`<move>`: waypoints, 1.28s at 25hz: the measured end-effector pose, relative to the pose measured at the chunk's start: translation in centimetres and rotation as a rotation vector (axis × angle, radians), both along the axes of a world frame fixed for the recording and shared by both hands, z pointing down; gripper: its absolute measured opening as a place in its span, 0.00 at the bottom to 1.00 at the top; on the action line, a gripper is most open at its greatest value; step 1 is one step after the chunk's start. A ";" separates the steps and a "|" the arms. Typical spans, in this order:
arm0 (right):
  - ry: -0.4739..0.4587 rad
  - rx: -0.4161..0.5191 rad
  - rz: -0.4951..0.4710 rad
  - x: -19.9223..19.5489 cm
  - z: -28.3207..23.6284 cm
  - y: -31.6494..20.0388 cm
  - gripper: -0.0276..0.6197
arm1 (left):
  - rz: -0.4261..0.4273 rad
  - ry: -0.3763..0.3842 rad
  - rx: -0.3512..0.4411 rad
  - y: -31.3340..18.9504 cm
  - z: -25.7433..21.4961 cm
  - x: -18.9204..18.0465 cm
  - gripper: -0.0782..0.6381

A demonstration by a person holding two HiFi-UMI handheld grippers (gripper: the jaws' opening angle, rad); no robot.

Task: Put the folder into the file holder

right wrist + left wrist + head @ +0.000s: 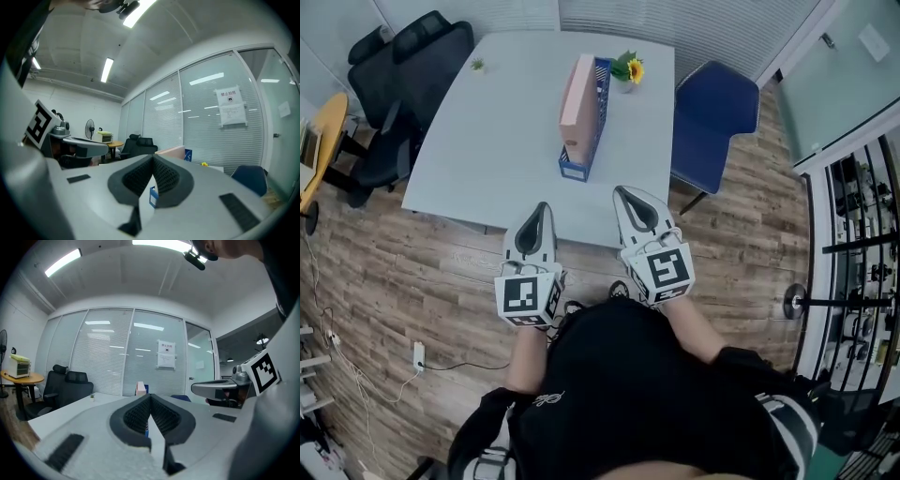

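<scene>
A pink folder point(577, 96) stands on edge inside the blue file holder point(592, 122) on the white table point(487, 141). In the right gripper view the pink folder point(172, 152) and blue file holder point(187, 154) show beyond the jaws. My left gripper point(538, 208) is shut with nothing in it, held over the floor just short of the table's near edge. My right gripper point(623, 192) is also shut and empty, its tip over the table's near edge, a little right of the holder's near end. In the left gripper view the folder point(140, 388) looks small and far.
A small vase of sunflowers point(628, 68) stands behind the holder. A tiny green plant point(476, 65) sits at the table's far left. Black office chairs point(403, 84) stand left of the table, a blue chair point(712, 112) at its right. A round wooden table point(323, 141) is at far left.
</scene>
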State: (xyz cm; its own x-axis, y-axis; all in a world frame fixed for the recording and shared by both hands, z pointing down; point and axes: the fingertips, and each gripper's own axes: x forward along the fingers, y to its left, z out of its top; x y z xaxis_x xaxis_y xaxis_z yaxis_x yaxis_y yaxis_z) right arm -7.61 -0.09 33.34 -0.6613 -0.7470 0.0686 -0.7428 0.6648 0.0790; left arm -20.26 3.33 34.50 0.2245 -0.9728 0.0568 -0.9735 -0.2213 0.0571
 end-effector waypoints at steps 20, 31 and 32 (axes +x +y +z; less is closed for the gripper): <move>0.030 0.027 0.010 -0.4 0.0 0.9 0.05 | 0.012 0.032 0.004 0.5 0.3 -0.7 0.11; 0.078 0.015 0.046 -0.3 0.8 1.1 0.05 | 0.014 0.041 -0.008 0.8 1.0 -1.0 0.11; 0.080 0.010 0.049 -0.3 0.9 1.1 0.05 | 0.013 0.042 -0.011 0.9 1.1 -1.0 0.11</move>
State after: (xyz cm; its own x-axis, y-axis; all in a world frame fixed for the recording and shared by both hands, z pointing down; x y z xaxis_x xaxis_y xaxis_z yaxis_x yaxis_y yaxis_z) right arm -7.92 1.04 34.25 -0.6169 -0.7790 0.1121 -0.7654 0.6270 0.1452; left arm -21.29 4.19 35.62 0.2399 -0.9691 0.0579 -0.9671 -0.2334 0.1008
